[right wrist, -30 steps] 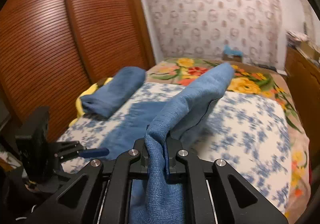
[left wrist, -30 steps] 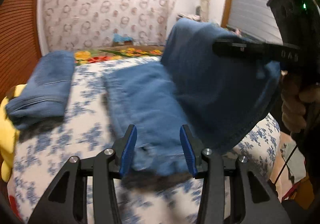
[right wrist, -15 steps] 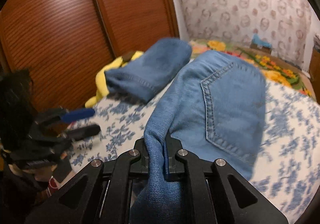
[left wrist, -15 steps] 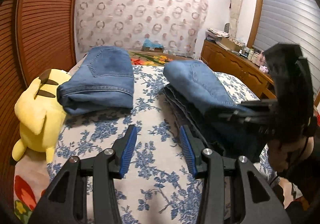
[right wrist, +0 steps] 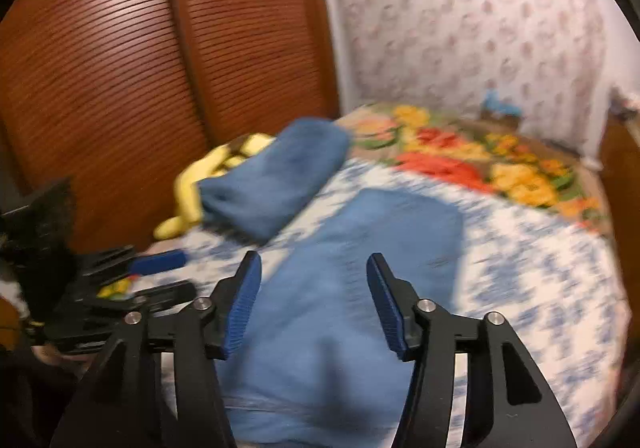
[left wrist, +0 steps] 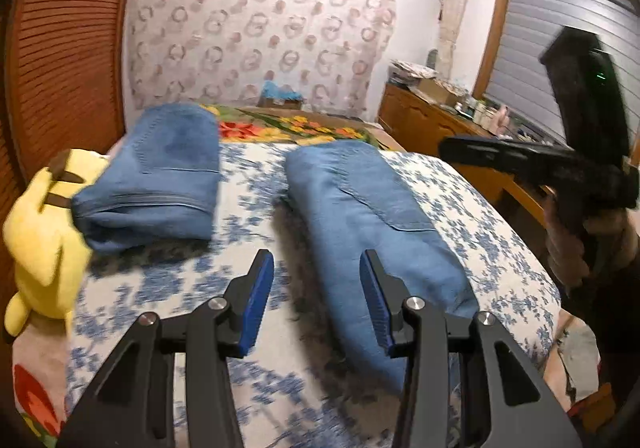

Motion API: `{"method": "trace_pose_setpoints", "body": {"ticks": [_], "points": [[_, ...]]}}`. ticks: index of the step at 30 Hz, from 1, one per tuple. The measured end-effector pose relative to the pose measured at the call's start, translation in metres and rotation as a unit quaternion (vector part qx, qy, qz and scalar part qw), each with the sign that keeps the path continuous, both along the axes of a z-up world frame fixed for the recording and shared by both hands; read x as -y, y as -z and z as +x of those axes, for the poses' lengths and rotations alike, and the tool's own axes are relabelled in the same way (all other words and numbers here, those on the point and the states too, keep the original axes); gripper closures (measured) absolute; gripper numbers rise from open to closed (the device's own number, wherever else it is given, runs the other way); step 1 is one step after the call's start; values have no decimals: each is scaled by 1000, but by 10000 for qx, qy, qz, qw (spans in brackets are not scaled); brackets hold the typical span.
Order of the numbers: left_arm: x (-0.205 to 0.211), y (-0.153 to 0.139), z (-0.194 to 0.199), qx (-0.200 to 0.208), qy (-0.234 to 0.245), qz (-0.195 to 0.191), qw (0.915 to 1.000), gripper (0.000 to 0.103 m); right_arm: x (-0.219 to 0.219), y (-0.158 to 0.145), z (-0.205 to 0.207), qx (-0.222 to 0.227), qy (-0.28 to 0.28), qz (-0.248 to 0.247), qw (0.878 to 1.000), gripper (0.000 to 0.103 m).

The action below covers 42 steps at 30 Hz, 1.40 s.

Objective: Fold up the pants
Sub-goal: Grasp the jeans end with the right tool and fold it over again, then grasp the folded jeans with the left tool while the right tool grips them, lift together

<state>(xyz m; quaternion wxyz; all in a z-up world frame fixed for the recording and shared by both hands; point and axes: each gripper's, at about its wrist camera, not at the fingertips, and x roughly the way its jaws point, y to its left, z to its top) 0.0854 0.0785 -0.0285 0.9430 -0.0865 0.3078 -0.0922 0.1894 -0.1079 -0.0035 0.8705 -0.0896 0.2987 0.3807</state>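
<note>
Left-wrist view: the left gripper (left wrist: pixel 316 300) hovers above the bed (left wrist: pixel 480 207), its blue-padded jaws spread wide and holding nothing. The folded pants (left wrist: pixel 368 224) lie flat on the blue-flowered bedspread, a long denim bundle running away from the camera with a back pocket facing up. The near end of the bundle passes under the right-hand jaw, while the gap between the jaws looks mostly onto bare bedspread just left of the denim. Whether the jaw touches the cloth cannot be told.

Right-wrist view (heavily blurred): the right gripper (right wrist: pixel 314 302) is likewise spread apart and empty. Here the folded pants (right wrist: pixel 360 288) lie directly below and ahead of the gap between the jaws, filling it; the cloth is beneath the pads rather than between them.

A second folded pair of jeans (left wrist: pixel 156 183) rests well to the left of the first, touching a yellow plush toy (left wrist: pixel 44 232) at the bed's left edge, beside the slatted wooden wardrobe doors (right wrist: pixel 160 67). In the left-wrist view the right gripper (left wrist: pixel 452 149) appears at the right, held above the bed's edge by the person's hand (left wrist: pixel 568 244). A wooden dresser (left wrist: pixel 420 115) stands beyond.
</note>
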Motion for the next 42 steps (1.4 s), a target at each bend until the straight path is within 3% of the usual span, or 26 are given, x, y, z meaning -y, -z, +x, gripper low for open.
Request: {"method": "trace_pose_setpoints", "body": {"ticks": [6, 11, 14, 19, 20, 21, 23, 24, 25, 27, 29, 35, 42], "points": [[22, 30, 24, -513, 241, 37, 9984, 59, 12, 35, 72, -381, 403, -409, 9976, 38], [21, 55, 34, -890, 256, -23, 9957, 55, 14, 65, 115, -797, 444, -347, 9952, 38], [16, 61, 35, -922, 196, -263, 9952, 49, 10, 81, 134, -1110, 354, -243, 9929, 36], [10, 67, 38, -991, 185, -647, 9928, 48, 7, 100, 150, -1567, 139, -132, 9875, 33], [10, 67, 37, -977, 191, -672, 9928, 49, 6, 103, 153, -1670, 87, -85, 9859, 33], [11, 67, 36, -963, 247, -726, 9924, 61, 6, 105, 154, -1757, 40, -39, 9844, 33], [12, 68, 34, -953, 419, -955, 9900, 73, 5, 110, 158, -1964, -34, 73, 9805, 33], [14, 67, 33, -943, 456, -943, 9900, 84, 6, 111, 158, -2034, -84, 150, 9789, 37], [15, 66, 32, -924, 566, -944, 9896, 87, 5, 110, 157, -2054, -130, 189, 9784, 40], [13, 66, 32, -917, 573, -1026, 9888, 94, 6, 104, 152, -2028, -202, 270, 9786, 66], [12, 64, 30, -862, 571, -1020, 9894, 96, 8, 90, 143, -1816, -264, 432, 9821, 80], [0, 45, 15, -435, 473, -1093, 9919, 97, -4, 19, 97, -806, -293, 630, 9943, 84], [-38, 3, -3, 238, 160, -1103, 9935, 97, -53, -70, 53, -26, -668, 538, 9963, 84]]}}
